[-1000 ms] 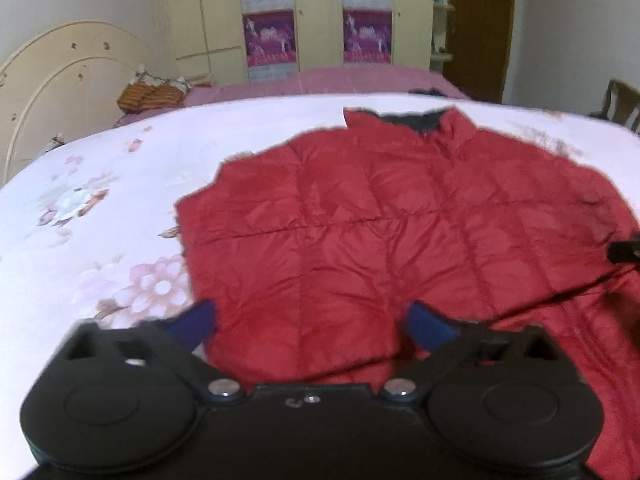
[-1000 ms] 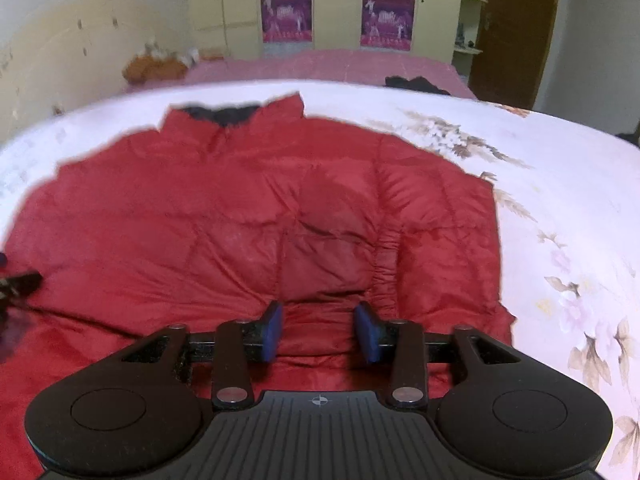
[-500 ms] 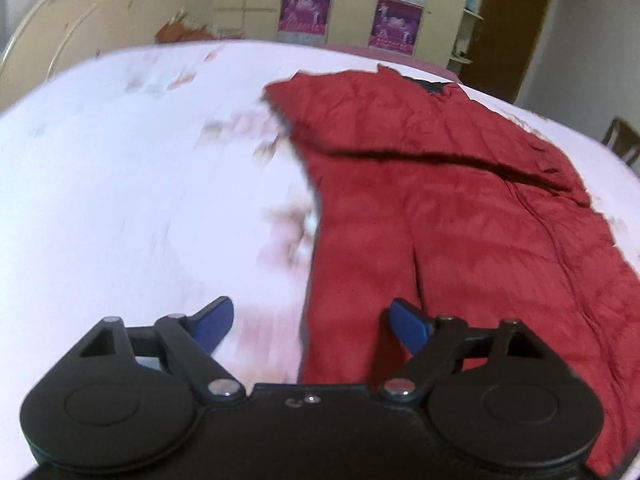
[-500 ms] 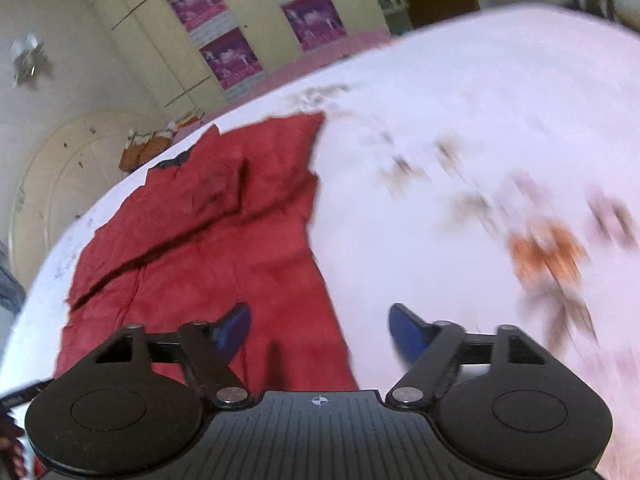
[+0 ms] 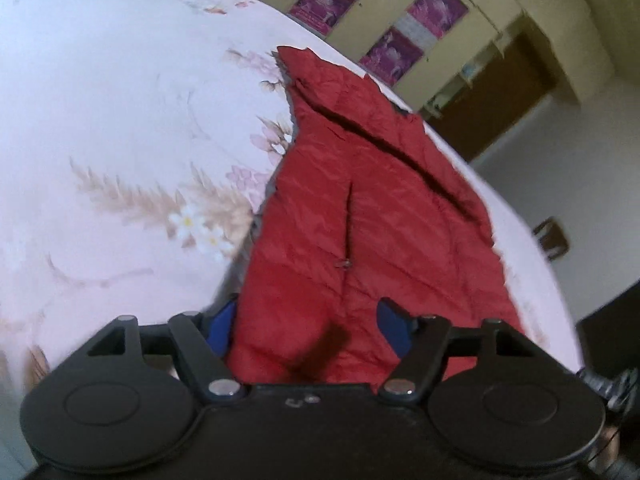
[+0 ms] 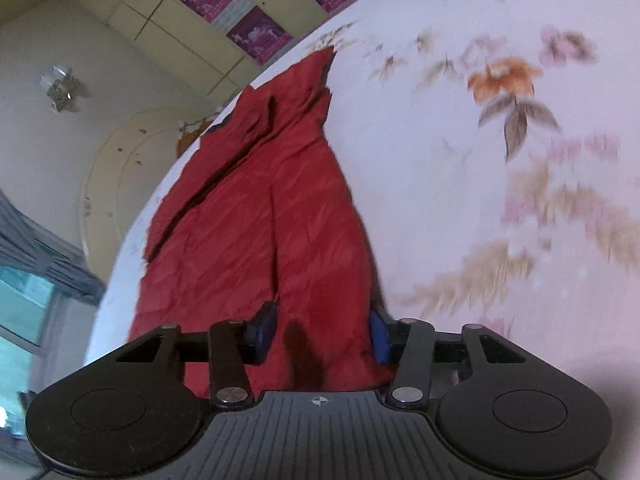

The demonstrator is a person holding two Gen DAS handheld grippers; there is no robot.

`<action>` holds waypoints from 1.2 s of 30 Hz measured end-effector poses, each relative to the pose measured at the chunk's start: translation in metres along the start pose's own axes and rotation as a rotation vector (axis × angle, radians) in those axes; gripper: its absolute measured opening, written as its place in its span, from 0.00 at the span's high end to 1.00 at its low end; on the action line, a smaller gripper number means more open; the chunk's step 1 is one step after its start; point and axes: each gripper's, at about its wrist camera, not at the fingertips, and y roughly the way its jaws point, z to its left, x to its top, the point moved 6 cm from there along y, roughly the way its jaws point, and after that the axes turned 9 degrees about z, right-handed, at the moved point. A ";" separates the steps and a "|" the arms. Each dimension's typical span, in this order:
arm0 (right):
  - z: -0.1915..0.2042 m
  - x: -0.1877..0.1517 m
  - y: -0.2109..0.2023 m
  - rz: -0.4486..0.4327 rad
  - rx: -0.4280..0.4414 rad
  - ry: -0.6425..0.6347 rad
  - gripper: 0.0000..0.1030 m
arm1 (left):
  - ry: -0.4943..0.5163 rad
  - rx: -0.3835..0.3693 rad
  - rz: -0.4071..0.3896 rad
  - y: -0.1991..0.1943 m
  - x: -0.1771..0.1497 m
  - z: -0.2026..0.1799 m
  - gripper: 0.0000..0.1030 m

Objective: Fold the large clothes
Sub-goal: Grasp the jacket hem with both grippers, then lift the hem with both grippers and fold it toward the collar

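A red quilted puffer jacket (image 5: 360,208) is laid flat on a bed covered by a pale pink sheet with a floral print (image 5: 120,128). A fold line is seen running diagonally across the jacket's upper part, with one layer lapped over another.

The left gripper (image 5: 310,326) is positioned at the jacket's near hem, close to its left edge. Its blue-padded fingers (image 5: 394,322) are spread apart, with red fabric lying between them; no grasp is made.

The right gripper (image 6: 322,332) is positioned at the near hem by the jacket's right edge (image 6: 260,220). Its fingers (image 6: 266,330) are likewise parted, straddling the cloth without clenching it.

Yellow wardrobe doors bearing purple posters (image 5: 392,8) are noted beyond the bed.
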 end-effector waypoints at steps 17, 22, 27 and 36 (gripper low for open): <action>0.005 0.031 0.006 -0.008 0.132 0.018 0.94 | -0.048 -0.063 -0.055 0.016 0.020 -0.004 0.94; 0.042 0.074 -0.010 -0.125 0.176 -0.026 0.95 | -0.030 -0.147 -0.190 -0.004 0.067 -0.030 0.94; 0.083 0.136 0.000 -0.214 0.210 -0.047 0.95 | -0.024 -0.199 -0.279 0.005 0.137 -0.055 0.94; 0.118 0.256 0.067 -0.237 0.168 0.033 0.94 | 0.060 -0.156 -0.219 0.078 0.265 -0.088 0.94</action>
